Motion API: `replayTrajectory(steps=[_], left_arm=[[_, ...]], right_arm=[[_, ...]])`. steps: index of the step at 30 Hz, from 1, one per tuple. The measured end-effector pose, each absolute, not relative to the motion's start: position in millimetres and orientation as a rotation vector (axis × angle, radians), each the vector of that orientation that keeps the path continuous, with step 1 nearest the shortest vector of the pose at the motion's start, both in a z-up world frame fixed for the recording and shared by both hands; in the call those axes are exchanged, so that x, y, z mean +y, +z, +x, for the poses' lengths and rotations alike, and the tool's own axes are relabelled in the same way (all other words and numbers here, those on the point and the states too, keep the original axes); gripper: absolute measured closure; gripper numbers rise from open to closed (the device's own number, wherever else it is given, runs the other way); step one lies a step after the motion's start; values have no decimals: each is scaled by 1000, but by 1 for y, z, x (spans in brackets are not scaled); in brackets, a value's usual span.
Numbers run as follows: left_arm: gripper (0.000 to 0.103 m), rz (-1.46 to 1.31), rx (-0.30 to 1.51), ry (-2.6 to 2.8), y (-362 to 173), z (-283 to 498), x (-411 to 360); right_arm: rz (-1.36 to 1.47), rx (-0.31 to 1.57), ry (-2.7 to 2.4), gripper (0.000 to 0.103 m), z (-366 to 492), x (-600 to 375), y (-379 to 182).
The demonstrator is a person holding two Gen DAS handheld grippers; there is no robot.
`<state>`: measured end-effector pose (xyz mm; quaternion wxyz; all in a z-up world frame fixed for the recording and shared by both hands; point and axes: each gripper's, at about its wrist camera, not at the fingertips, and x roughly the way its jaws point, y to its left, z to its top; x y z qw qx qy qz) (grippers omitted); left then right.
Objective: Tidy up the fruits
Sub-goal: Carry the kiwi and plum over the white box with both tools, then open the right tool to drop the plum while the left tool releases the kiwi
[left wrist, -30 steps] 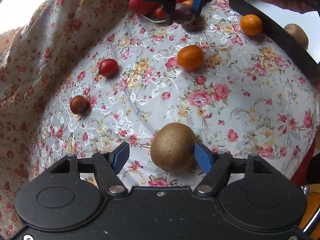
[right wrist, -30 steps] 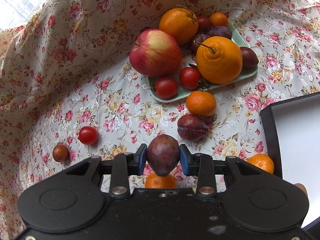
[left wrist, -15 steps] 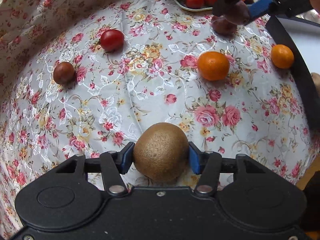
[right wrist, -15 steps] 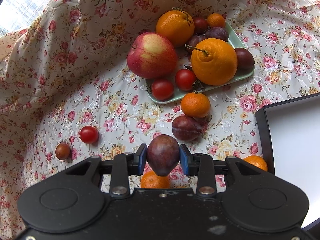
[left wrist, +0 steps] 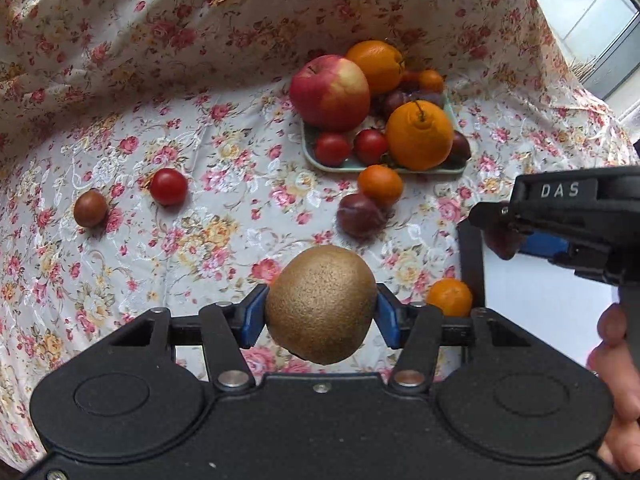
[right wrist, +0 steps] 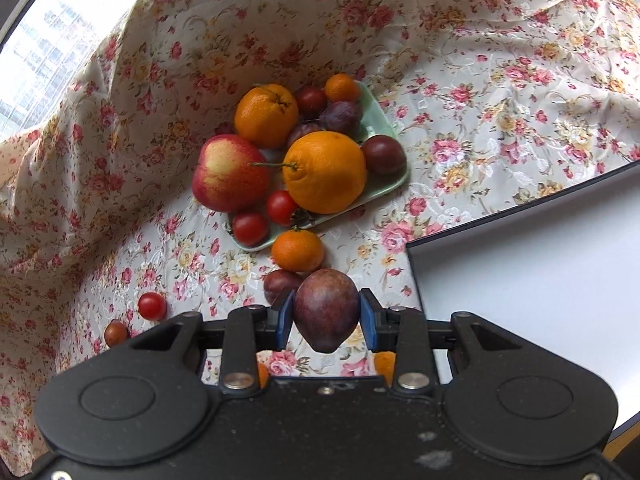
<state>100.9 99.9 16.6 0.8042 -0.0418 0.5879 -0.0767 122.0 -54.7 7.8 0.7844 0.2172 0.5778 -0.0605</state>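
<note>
My left gripper [left wrist: 321, 314] pinches the kiwi [left wrist: 321, 304] above the floral cloth [left wrist: 224, 240]; my right gripper [right wrist: 326, 316] clamps a plum [right wrist: 326, 310] (beside the white tray's [right wrist: 520, 280] dark edge). Farther off, the green plate [right wrist: 384, 128] sits heaped with fruit.

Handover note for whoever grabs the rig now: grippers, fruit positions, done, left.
Left gripper: shut on the kiwi, lifted off the floral cloth.
Right gripper: shut on a plum, near the corner of the white box.
Green tray: apple, two oranges, tomatoes, plums, one mandarin.
Loose on the cloth: red tomato, brown tomato, plum, mandarin by the tray, mandarin by the box.
Done: both fruits picked.
Left: place both, probably in the box; then the loose fruit.
</note>
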Motion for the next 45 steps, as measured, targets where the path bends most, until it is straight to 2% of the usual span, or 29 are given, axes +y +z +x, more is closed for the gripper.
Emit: replayTrajectory(steps=[8, 19, 29, 39, 45], left_arm=[[43, -58, 1219, -262, 37, 96, 23], [43, -44, 1261, -362, 25, 91, -66], [43, 50, 1288, -338, 2, 85, -123], [43, 112, 1284, -320, -6, 78, -139], [42, 105, 1208, -315, 9, 78, -133]], right_arm=[[495, 1187, -355, 67, 83, -155, 16], [537, 1130, -682, 67, 26, -265, 16], [466, 1193, -703, 67, 4, -292, 4], [517, 1195, -669, 67, 0, -292, 2], [555, 1173, -662, 67, -1, -295, 6]])
